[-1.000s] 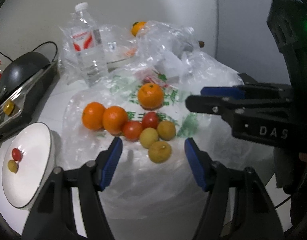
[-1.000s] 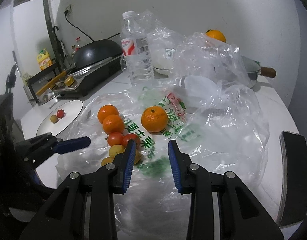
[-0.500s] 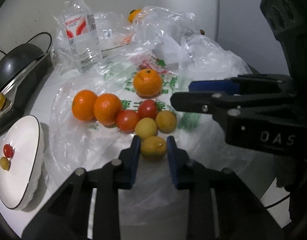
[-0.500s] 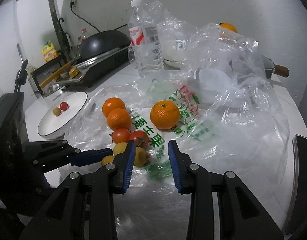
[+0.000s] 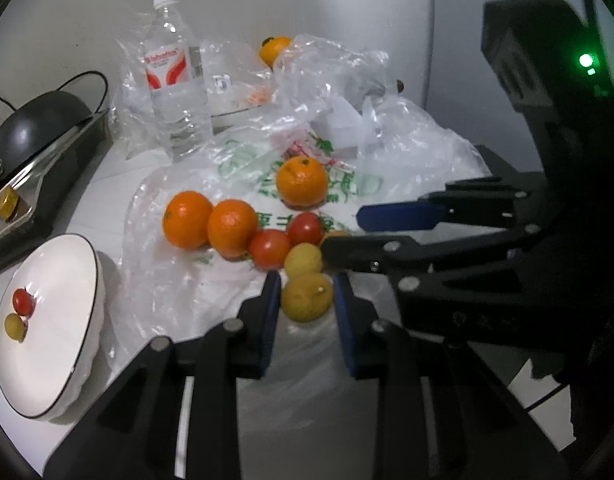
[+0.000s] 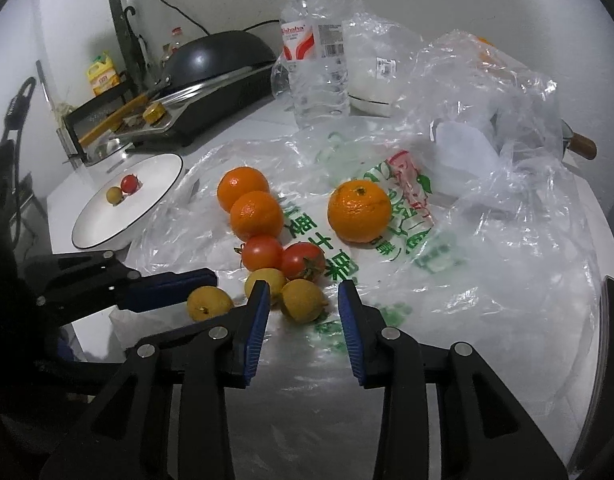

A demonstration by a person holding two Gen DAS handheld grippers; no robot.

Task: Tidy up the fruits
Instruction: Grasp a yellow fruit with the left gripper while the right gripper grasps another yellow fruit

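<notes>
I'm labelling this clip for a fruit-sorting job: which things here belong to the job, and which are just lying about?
Job:
- oranges
- tomatoes
- yellow fruits, one gripped by the left hand-held gripper
- white plate

Lying about:
- water bottle
- plastic bags
- black wok

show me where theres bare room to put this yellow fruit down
Most of the white plate is bare, around its one tomato and one yellow fruit. The printed bag right of the lone orange is free too. The fruit cluster by the two tomatoes is crowded.

"Wahaha" on water bottle [image 6: 313,46] label; green Chinese print on plastic bag [image 6: 387,248]
</notes>
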